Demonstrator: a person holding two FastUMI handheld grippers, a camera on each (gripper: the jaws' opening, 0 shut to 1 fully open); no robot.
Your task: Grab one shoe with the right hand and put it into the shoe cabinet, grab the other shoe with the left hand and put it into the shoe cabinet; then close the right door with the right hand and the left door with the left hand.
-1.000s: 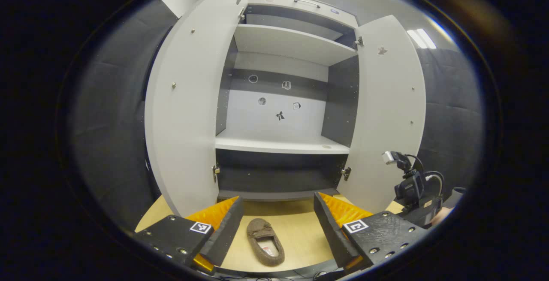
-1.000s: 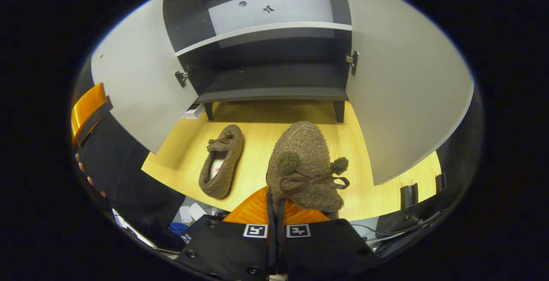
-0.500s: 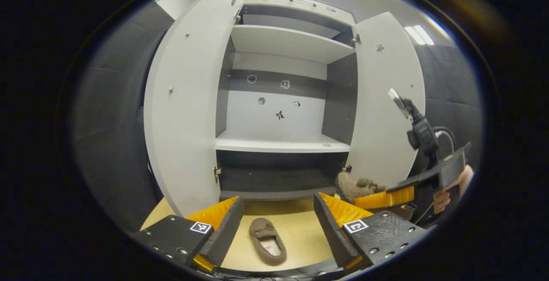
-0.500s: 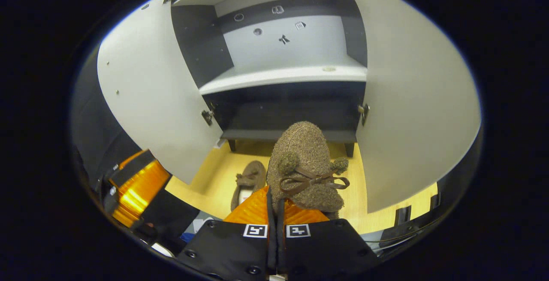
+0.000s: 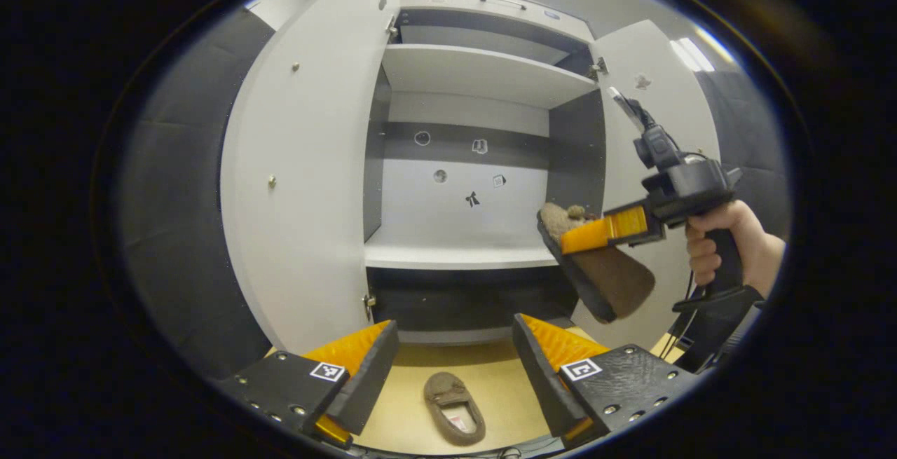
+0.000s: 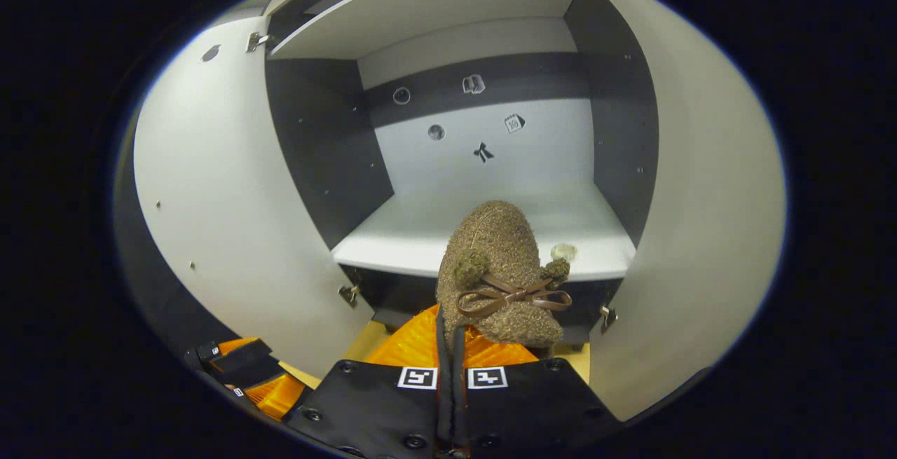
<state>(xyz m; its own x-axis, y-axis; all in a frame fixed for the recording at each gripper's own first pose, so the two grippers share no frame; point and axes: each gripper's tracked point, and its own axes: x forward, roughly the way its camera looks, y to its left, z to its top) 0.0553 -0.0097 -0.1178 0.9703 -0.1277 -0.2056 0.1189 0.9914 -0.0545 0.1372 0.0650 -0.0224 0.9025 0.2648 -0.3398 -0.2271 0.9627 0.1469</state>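
Under you lies a light wooden floor [image 5: 410, 403]. To your left hangs the dark booth wall [image 5: 175, 235]. Up high on the right a long ceiling light [image 5: 690, 56] glows. Far ahead you can see five small stickers [image 6: 483, 153] (one looks like a bow). Nearer, to their right, sits a little pale round thing [image 6: 563, 251]; you cannot tell what it is.

A pale wooden floor [image 5: 410, 403] runs under a tall white cupboard [image 5: 455, 73] whose inside walls are dark grey [image 6: 326, 158], with light shelves [image 6: 427, 231] and small stickers on the back panel [image 5: 459, 186]. Dark padded cloth [image 5: 175, 221] lines the booth on both sides. Long ceiling lamps [image 5: 690, 52] glow above, against a white ceiling
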